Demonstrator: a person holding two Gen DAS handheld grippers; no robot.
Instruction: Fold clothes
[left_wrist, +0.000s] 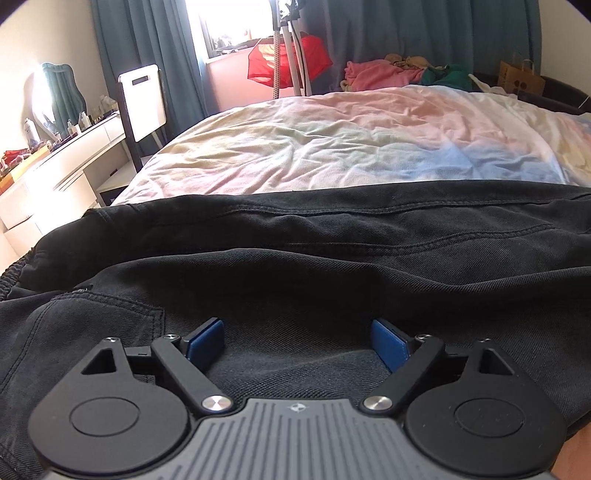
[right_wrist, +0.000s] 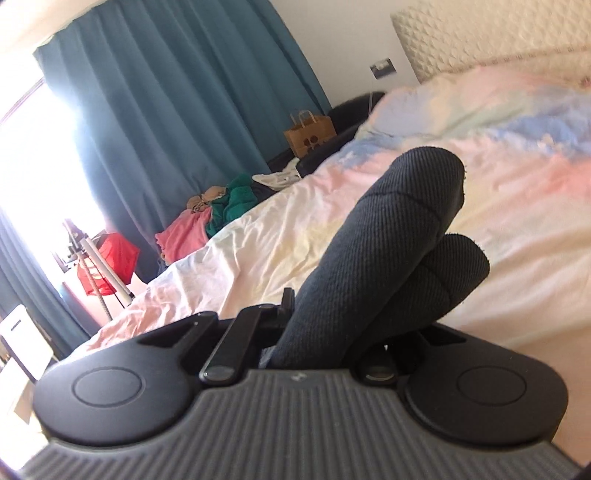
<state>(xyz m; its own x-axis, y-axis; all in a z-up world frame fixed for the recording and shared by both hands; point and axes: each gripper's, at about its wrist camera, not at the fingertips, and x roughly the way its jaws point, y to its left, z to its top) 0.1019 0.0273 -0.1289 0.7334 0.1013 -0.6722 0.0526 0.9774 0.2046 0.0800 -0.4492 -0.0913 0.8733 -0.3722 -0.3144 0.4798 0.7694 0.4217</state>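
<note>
- Bed with a wrinkled pastel tie-dye cover (pink, yellow, blue) (left_wrist: 332, 147) fills most of both views; I work right over it.
- Teal-blue floor-length curtains (right_wrist: 177, 122) hang behind the bed, bright window glare beside them.
- Black denim garment with stitched seams and an elastic waistband (left_wrist: 295, 251), trousers by the look, lies spread across the near edge of the bed and covers the lower half of my left wrist view.
- White dressing table with small bottles and a wavy-framed mirror (left_wrist: 55, 147) sits at far left, beside a white-backed chair (left_wrist: 142, 99).
- Pile of pink and green clothes (left_wrist: 388, 74) sits at the far side of the bed; red fabric item on a stand (left_wrist: 288, 61) near the window; brown paper bag with handles (right_wrist: 308, 134) further off.
- My left gripper (left_wrist: 297, 343) hovers low over the black garment, blue pads spread wide, nothing pinched between them; flat cloth only underneath.
- My right gripper (right_wrist: 332, 325) is clenched on a dark grey ribbed-knit fabric piece (right_wrist: 391, 229); two rounded folded lobes stick out forward past the jaws, lifted clear above the bedcover. The fingertips are hidden by the cloth; the view is tilted and a bit blurred.
</note>
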